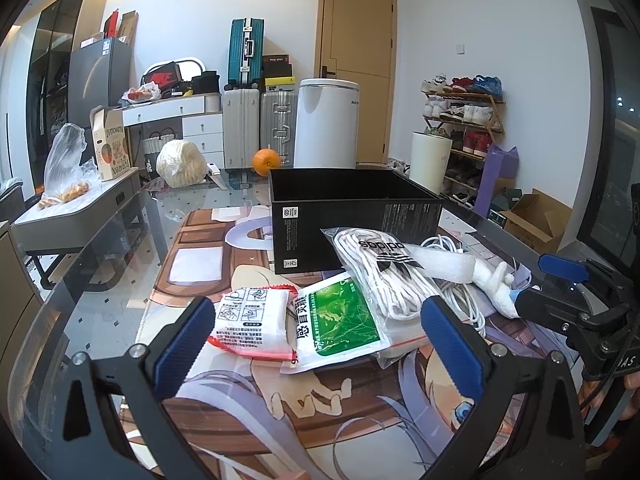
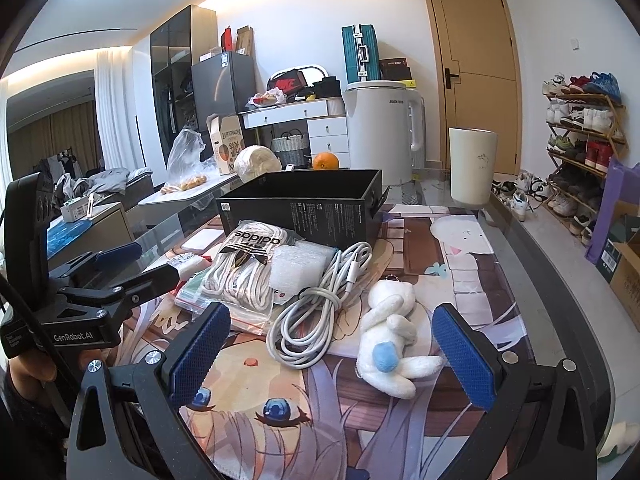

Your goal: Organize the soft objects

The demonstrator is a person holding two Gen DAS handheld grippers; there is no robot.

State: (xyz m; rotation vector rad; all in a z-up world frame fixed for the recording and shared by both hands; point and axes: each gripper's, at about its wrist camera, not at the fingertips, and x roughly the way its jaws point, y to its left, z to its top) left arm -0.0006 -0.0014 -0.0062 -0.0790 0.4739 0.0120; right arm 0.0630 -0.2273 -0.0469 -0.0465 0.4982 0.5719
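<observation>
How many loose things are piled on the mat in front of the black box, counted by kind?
Sachets and packets: 2, the white and red one and the green one
Bags of white laces: 1
Foam pieces: 1
Coiled white cables: 1
Plush toys: 1
Total: 6

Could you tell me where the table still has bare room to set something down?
The mat is bare left of the black box and beyond the white pouch. In the right wrist view, the mat is free right of the plush toy, toward the white cup. Crowded: in front of the box, with the lace bag and cable.
</observation>
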